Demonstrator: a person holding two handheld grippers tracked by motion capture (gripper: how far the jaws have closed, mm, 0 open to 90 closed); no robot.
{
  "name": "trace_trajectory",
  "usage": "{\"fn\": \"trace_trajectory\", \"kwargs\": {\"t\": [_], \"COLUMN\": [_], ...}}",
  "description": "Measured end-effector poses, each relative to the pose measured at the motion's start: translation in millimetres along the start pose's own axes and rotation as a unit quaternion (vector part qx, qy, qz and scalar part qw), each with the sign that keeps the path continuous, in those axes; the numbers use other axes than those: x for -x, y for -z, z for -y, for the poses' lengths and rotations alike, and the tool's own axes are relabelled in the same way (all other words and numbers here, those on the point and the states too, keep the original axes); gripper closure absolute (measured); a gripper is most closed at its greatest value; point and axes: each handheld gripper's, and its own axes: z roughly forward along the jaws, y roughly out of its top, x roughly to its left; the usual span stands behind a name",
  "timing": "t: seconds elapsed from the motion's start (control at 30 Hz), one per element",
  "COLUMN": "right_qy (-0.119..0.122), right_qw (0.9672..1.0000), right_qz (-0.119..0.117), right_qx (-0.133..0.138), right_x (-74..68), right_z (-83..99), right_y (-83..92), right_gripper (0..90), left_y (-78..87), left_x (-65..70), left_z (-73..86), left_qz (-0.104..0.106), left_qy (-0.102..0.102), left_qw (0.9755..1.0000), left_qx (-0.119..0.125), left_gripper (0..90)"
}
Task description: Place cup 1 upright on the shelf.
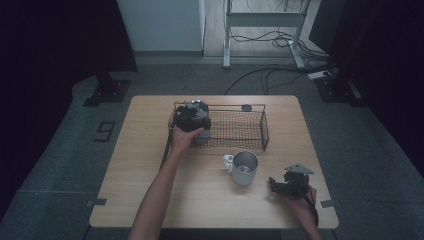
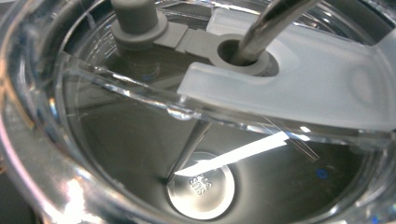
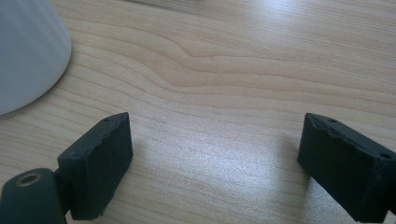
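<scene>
Left jaws over tumbler point(image 2: 201, 140)

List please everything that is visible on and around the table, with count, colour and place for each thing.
table: one, light wood, centre of the high view.
wire basket: one, dark, far half of the table.
clear cup with lid: one, see-through with a frosted lid, a metal straw through the lid's hole and a grey plug, close under the left gripper's camera.
mug: one, white outside and metallic inside, in front of the basket, handle to the left.
small round thing: one, dark, behind the basket.
desk frame: one, pale, on the floor beyond the table, with cables.
left gripper: one, black, at the basket's left end.
right gripper: one, black, open above bare wood right of the mug.
</scene>
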Motion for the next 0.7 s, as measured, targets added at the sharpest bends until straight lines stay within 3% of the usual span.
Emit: {"fn": "trace_trajectory", "kwargs": {"t": [0.2, 0.3, 0.4, 0.7], "right_qy": [0.000, 0.000, 0.000, 0.000], "right_qw": [1.0000, 1.0000, 1.0000, 1.0000], "right_qz": [0.000, 0.000, 0.000, 0.000], "right_qx": [0.000, 0.000, 0.000, 0.000], "right_x": [0.0, 0.0, 0.0, 0.0], "right_z": [0.0, 0.0, 0.0, 0.0], "right_y": [0.0, 0.0, 0.0, 0.0], "right_gripper": [9.8, 9.8, 9.8, 9.7], "left_y": [0.6, 4.0, 15.6, 42.0], "left_x": [0.6, 1.6, 3.0, 2.1], "left_z": [1.0, 0.2, -5.0, -6.9], "left_qz": [0.002, -0.006, 0.006, 0.011], "left_qy": [-0.002, -0.003, -0.007, -0.013], "left_qw": [1.0000, 0.9999, 0.9989, 0.9974], "left_qx": [0.001, 0.015, 0.045, 0.071], "left_gripper": [3.0, 2.5, 0.4, 2.1]}}
